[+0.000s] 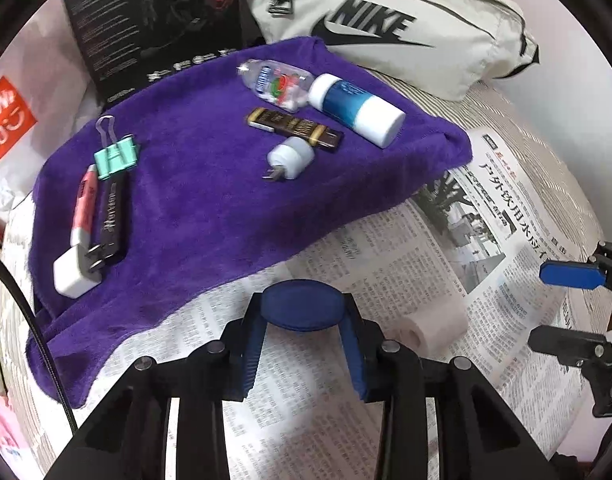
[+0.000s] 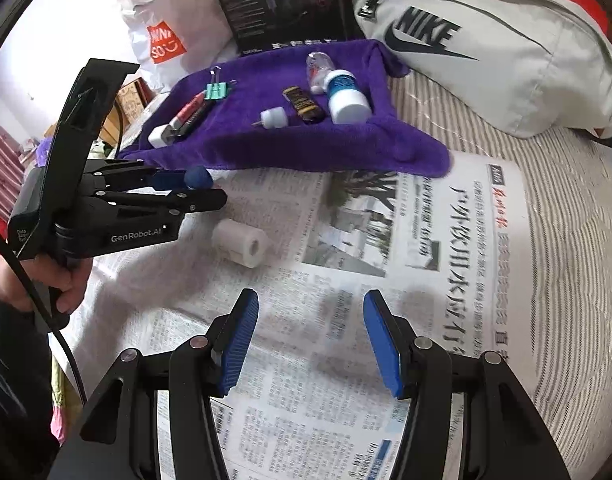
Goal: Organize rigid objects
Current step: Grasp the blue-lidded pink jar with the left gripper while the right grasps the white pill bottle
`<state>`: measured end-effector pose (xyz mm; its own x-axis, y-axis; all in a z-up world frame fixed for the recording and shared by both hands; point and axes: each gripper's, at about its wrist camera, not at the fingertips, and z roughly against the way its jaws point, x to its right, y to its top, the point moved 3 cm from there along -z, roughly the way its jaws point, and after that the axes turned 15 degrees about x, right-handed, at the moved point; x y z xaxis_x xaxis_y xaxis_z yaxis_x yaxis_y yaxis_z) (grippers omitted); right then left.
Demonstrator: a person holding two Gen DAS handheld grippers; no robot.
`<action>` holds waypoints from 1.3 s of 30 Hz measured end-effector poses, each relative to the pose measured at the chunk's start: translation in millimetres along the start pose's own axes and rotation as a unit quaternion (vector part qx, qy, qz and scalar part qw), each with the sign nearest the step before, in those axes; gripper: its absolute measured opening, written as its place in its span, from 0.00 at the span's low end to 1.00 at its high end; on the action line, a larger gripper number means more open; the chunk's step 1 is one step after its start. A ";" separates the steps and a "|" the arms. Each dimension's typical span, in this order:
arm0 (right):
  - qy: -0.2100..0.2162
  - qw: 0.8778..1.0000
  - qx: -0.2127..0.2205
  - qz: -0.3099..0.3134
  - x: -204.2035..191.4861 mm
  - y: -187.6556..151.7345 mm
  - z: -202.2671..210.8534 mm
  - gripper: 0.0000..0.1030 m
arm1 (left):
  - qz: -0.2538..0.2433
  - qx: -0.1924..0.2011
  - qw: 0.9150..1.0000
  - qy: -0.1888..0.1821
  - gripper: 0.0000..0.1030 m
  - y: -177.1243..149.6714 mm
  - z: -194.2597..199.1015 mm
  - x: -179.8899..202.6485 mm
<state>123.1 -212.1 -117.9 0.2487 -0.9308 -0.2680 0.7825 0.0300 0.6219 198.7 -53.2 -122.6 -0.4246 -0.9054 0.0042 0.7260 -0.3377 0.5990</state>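
Note:
My left gripper point(image 1: 304, 314) is shut on a dark blue round disc point(image 1: 304, 304), held just above the newspaper at the near edge of the purple towel point(image 1: 210, 200). On the towel's left lie a teal binder clip point(image 1: 116, 156), a pink marker point(image 1: 85, 204), a black stick point(image 1: 112, 216) and a white block point(image 1: 72, 276). Toward its far right lie a clear bottle point(image 1: 274, 82), a blue-and-white bottle point(image 1: 355, 110), a brown lighter-like bar point(image 1: 294, 126) and a small white plug point(image 1: 290, 158). My right gripper point(image 2: 309, 300) is open over the newspaper with nothing between its fingers.
A white tape roll point(image 2: 242, 246) lies on the newspaper point(image 2: 425, 280) between the two grippers. Behind the towel stand a black box point(image 1: 154, 20), a grey Nike bag point(image 1: 385, 20) and a white shopping bag point(image 2: 166, 20). A hand point(image 2: 34, 284) holds the left gripper.

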 end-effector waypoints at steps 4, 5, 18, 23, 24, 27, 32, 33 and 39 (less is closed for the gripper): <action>0.020 1.000 0.000 0.010 -16.3 5.8 -7.6 0.53 | 0.012 0.003 1.000 0.012 0.33 -3.5 10.4 -16.6; 0.026 1.000 -0.001 0.015 -21.3 7.1 -11.0 0.53 | 0.016 0.002 1.000 0.014 0.33 -5.9 13.1 -22.1; 0.009 0.996 -0.026 0.089 -35.5 18.3 -63.6 0.53 | 0.052 0.002 0.998 0.034 0.33 -22.1 32.3 -62.5; 0.008 0.995 -0.023 0.099 -33.0 29.1 -77.3 0.53 | 0.060 0.003 0.998 0.036 0.33 -21.6 31.7 -68.5; 0.007 0.995 -0.020 0.101 -32.5 30.5 -79.0 0.53 | 0.061 0.003 0.997 0.037 0.33 -21.7 31.3 -69.0; 0.001 0.993 -0.012 0.115 -32.5 32.4 -87.1 0.53 | 0.067 0.005 0.997 0.034 0.33 -23.4 28.7 -68.9; 0.011 0.990 -0.001 0.137 -42.3 27.7 -91.7 0.80 | 0.080 0.006 0.996 0.030 0.33 -29.7 21.1 -67.5; 0.011 0.989 0.001 0.150 -47.6 25.1 -93.9 0.83 | 0.081 0.005 0.996 0.028 0.33 -31.2 19.7 -67.1; 0.004 0.988 0.012 0.151 -54.7 21.6 -100.4 0.98 | 0.087 0.015 0.996 0.019 0.33 -34.0 21.9 -68.7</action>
<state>183.7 -124.0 -163.7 0.4731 -0.8779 -0.0738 0.6580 0.2964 0.6922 191.3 26.1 -125.7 -0.2713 -0.9592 0.0799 0.7702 -0.1666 0.6156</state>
